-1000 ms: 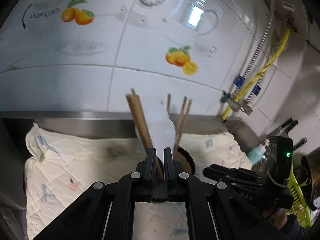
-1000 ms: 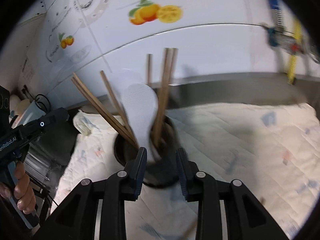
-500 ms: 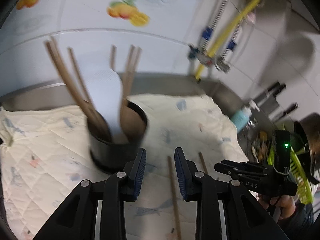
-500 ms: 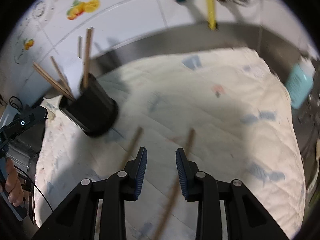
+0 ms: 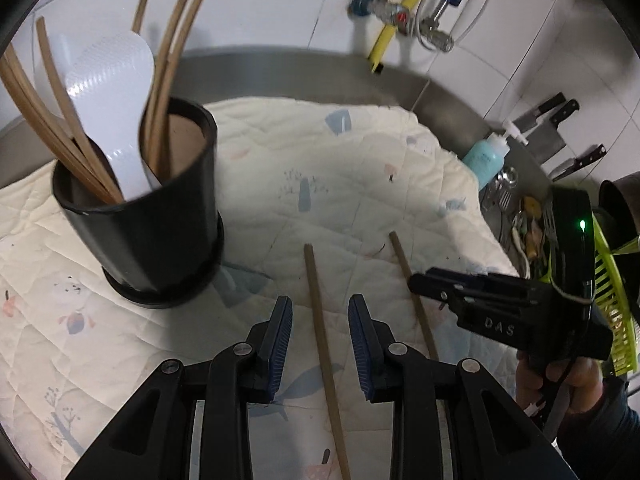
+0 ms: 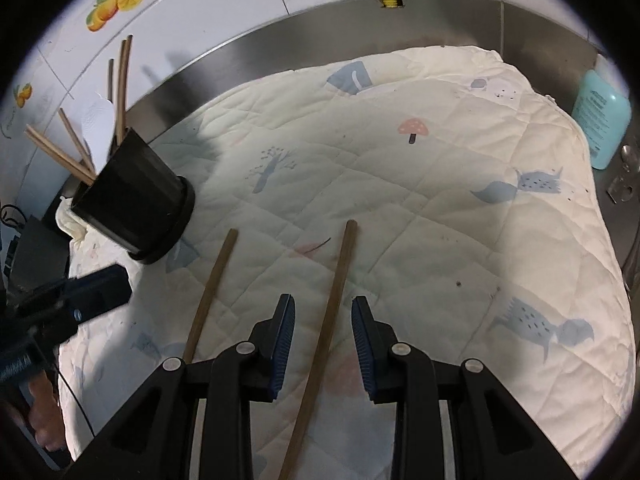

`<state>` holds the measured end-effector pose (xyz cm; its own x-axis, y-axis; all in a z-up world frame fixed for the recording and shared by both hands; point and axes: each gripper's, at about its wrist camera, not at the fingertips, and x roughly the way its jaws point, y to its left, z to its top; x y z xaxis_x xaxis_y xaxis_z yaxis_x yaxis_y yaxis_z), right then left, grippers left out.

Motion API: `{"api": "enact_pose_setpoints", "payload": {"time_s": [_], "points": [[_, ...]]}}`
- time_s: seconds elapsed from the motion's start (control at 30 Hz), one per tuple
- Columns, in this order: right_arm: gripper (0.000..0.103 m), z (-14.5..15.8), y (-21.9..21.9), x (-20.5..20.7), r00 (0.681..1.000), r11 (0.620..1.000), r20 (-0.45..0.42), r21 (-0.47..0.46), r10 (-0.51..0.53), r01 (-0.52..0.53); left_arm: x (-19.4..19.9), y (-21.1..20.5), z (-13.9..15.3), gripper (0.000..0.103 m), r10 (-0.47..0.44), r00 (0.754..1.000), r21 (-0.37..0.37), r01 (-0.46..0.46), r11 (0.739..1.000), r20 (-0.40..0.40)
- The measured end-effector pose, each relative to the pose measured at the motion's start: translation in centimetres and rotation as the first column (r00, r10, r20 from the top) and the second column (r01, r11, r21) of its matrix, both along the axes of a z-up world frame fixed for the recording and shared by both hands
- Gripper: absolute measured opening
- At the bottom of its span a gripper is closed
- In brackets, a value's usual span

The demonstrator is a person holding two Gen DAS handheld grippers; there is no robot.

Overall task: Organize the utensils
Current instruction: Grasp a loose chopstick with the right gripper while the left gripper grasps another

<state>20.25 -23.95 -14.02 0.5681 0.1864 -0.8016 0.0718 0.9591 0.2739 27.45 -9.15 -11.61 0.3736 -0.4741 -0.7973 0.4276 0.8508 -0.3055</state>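
Two loose wooden chopsticks lie side by side on a cream quilted cloth (image 5: 360,168). My left gripper (image 5: 320,312) is open and low over the left chopstick (image 5: 320,320), which runs between its blue pads without touching them. My right gripper (image 6: 323,314) is open the same way over the right chopstick (image 6: 336,280); the left chopstick (image 6: 212,288) lies beside it. A black utensil holder (image 5: 152,224) stands at the left with several chopsticks and a white rice paddle (image 5: 116,92). Each gripper shows in the other's view: the right gripper (image 5: 424,284) and the left gripper (image 6: 116,284).
A steel counter rim (image 6: 320,32) and a tiled wall run behind the cloth. At the right stand a teal soap bottle (image 6: 600,120), knives (image 5: 552,120) on the wall, loose cutlery (image 5: 504,188) and a green dish rack (image 5: 612,288). A yellow hose (image 5: 392,28) comes down the wall.
The left jaws, shut above the holder a second ago, have opened. Both grippers have swung away from the holder and come down over the chopsticks on the cloth.
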Motion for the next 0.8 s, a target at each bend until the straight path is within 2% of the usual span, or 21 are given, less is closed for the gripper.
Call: {"api": "enact_pose_setpoints", "payload": {"time_s": [0.17, 0.27, 0.33, 0.47, 0.67, 0.8], "points": [[0.028, -0.9, -0.1, 1.6, 1.0, 1.0, -0.023, 0.002, -0.008, 0.008, 0.9, -0.7, -1.3, 0.032, 0.001, 1.0, 0.008, -0.001, 1.0, -0.031], [0.021, -1.1, 0.0, 2.1, 1.0, 1.0, -0.028, -0.016, -0.012, 0.012, 1.3, -0.9, -2.0, 0.032, 0.0, 0.999, 0.02, 0.001, 1.0, -0.041], [0.013, -1.2, 0.2, 2.3, 0.999, 0.999, -0.033, -0.051, -0.012, 0.01, 1.7, -1.1, -2.5, 0.032, 0.001, 0.999, 0.025, 0.001, 1.0, -0.051], [0.012, -1.1, 0.4, 2.1, 1.0, 0.997, -0.028, -0.079, -0.005, 0.002, 2.2, -1.7, -3.3, 0.032, -0.007, 0.998, 0.035, 0.009, 0.999, -0.062], [0.011, -0.4, 0.1, 1.1, 1.0, 0.999, -0.003, -0.047, -0.012, 0.012, 3.0, -2.8, -4.8, 0.031, -0.021, 0.997, 0.056, 0.025, 0.998, -0.079], [0.01, 0.5, -0.3, 0.1, 1.0, 0.999, 0.023, -0.034, -0.016, 0.017, 3.2, -3.6, -5.5, 0.022, -0.035, 0.996, 0.071, 0.041, 0.997, -0.086]]}}
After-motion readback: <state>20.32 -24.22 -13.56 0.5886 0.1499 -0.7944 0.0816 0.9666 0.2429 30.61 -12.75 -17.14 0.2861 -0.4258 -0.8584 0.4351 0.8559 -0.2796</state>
